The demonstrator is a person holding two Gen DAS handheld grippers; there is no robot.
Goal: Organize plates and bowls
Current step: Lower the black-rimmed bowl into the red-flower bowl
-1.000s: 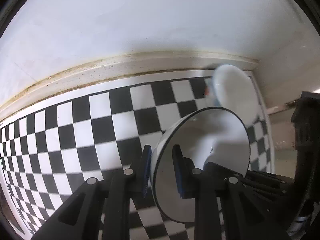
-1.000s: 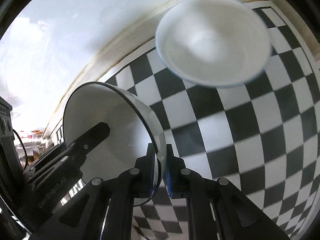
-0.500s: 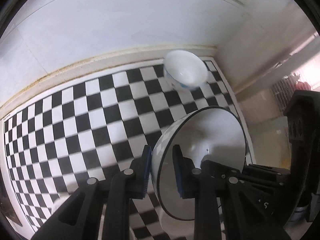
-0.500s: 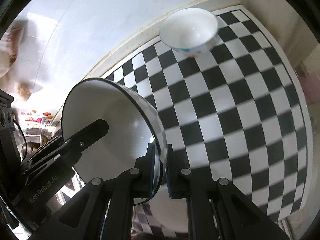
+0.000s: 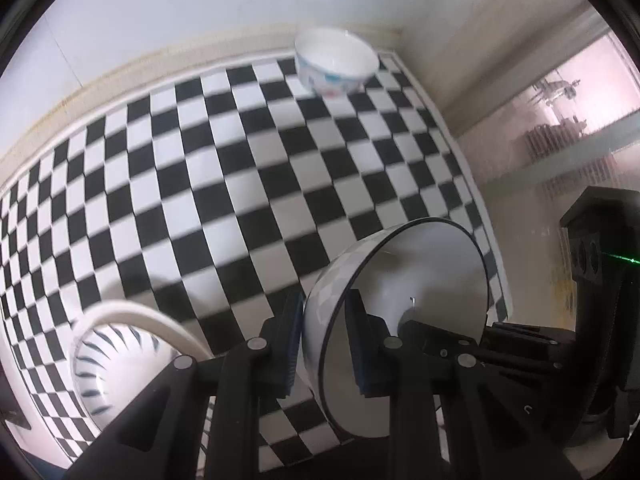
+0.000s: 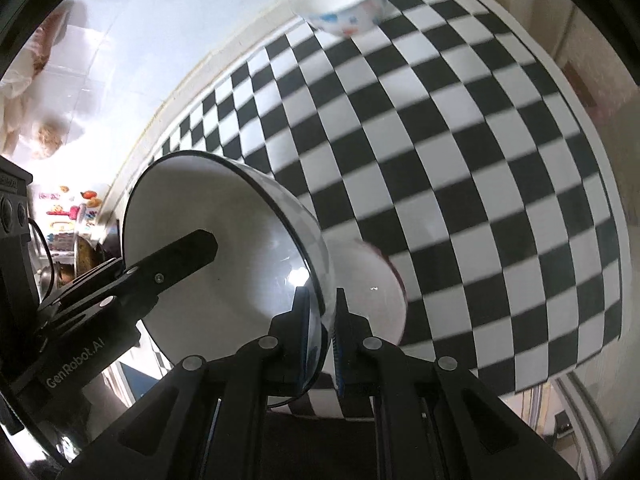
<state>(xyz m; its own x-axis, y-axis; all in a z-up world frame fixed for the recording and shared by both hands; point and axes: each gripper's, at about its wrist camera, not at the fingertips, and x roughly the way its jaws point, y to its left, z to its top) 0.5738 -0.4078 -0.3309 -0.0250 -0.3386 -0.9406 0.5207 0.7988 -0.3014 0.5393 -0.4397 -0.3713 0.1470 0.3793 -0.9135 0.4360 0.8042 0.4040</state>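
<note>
The left gripper (image 5: 322, 340) clamps the rim of a black-rimmed white bowl (image 5: 404, 276), one finger inside, one outside; the bowl is tilted on edge above the checkered tabletop (image 5: 224, 184). A striped bowl (image 5: 108, 356) lies left of the held bowl. A patterned small bowl (image 5: 336, 62) stands well beyond it, near the wall (image 5: 200, 4).
</note>
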